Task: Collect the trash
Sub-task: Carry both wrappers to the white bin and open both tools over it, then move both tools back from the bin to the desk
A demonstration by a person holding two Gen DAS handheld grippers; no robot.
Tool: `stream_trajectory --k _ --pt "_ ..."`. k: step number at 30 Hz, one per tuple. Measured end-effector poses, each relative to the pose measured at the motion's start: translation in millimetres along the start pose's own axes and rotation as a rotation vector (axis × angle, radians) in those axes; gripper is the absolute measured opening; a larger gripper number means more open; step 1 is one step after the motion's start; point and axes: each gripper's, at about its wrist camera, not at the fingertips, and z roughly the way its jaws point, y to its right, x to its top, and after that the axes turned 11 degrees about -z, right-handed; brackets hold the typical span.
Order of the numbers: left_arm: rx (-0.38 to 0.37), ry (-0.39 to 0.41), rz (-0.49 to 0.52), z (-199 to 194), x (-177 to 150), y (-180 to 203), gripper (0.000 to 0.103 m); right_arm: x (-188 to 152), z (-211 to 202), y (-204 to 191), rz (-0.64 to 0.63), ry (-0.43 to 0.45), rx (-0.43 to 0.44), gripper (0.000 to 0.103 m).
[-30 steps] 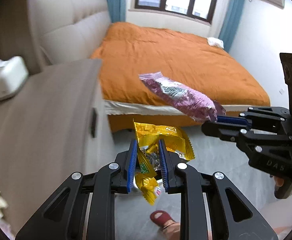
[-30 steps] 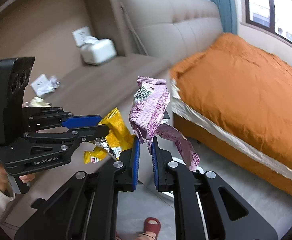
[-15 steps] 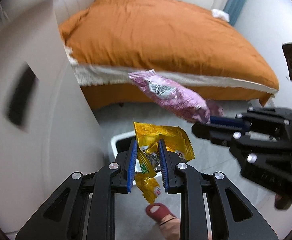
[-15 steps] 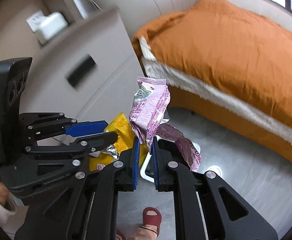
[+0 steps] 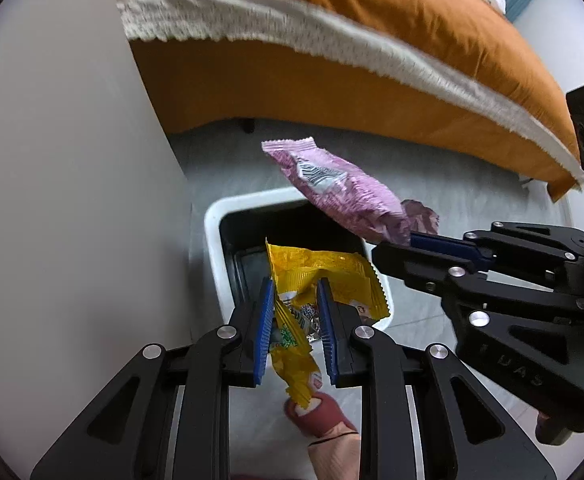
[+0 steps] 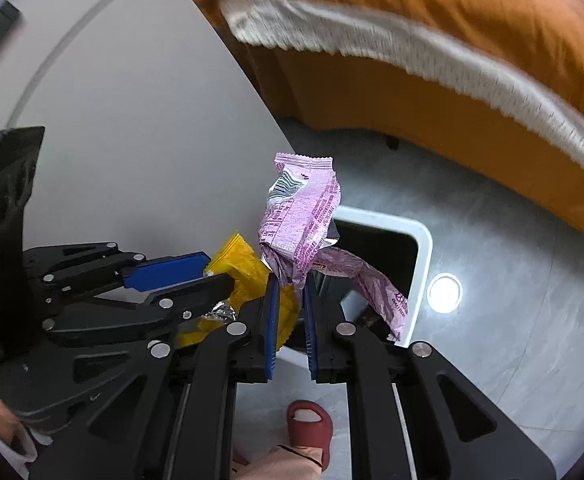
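Observation:
My left gripper (image 5: 294,284) is shut on a crumpled yellow wrapper (image 5: 327,276), which hangs over the dark opening of a white trash bin (image 5: 214,236) on the floor. My right gripper (image 6: 290,278) is shut on a pink wrapper (image 6: 301,216), held above the same white trash bin (image 6: 421,240). In the left wrist view the pink wrapper (image 5: 343,192) and right gripper (image 5: 395,246) come in from the right. In the right wrist view the left gripper (image 6: 208,270) and yellow wrapper (image 6: 244,264) sit at the left.
A pale cabinet side (image 5: 72,200) stands close on the left of the bin. The bed with an orange cover (image 5: 371,40) lies behind it. A foot in a red slipper (image 6: 309,428) is on the grey floor just below the grippers. A round white disc (image 6: 444,293) lies right of the bin.
Both grippers have dropped from cabinet-top height to just above the floor bin and tilted downward, each still holding its wrapper. The bin has come into view.

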Motion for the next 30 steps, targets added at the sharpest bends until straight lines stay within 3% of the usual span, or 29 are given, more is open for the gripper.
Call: stream_trajectory --k 4,5,6,7,8,10,11,17,19,25,30 --pt "0.012 -0.011 -0.012 20.7 -1.1 -1.2 0.024 -5.1 21.8 10.2 0.016 -0.032 -0.009 0.024" --pt "0.025 -0.017 -0.031 28.5 0.5 -4.6 0.035 -6.5 26.3 16.8 0.04 -0.047 -0.016 0.04" --pt "0.038 -0.024 -0.063 34.7 1.2 -11.8 0.055 -9.3 31.0 30.3 0.087 -0.063 -0.024 0.063" --pt "0.051 -0.027 -0.099 38.6 2.1 -21.4 0.07 -12.0 30.8 41.4 0.12 -0.062 -0.003 0.077" --pt "0.052 -0.033 -0.152 41.7 3.0 -33.9 0.099 -14.7 28.6 52.6 0.157 -0.045 0.021 0.099" --pt "-0.037 -0.045 -0.253 41.3 2.2 -55.5 0.098 -15.9 24.2 65.6 0.194 -0.029 0.021 0.098" --pt "-0.046 -0.044 -0.269 40.7 2.3 -58.5 0.098 -15.7 22.5 69.3 0.199 -0.024 0.037 0.098" --pt "0.034 -0.041 -0.149 33.2 -1.3 -37.6 0.098 -3.8 1.7 61.0 0.163 0.005 0.023 0.099" --pt "0.026 -0.046 -0.139 24.9 1.2 -29.9 0.098 2.7 -9.8 54.6 0.145 0.011 0.02 0.098" --pt "0.021 -0.039 -0.122 -23.1 -5.4 -17.5 0.098 13.0 -60.3 37.9 0.113 0.025 0.007 0.098" --pt "0.014 0.026 -0.118 -94.8 -10.8 2.1 0.098 25.6 -124.1 20.1 0.087 0.07 -0.016 0.099"
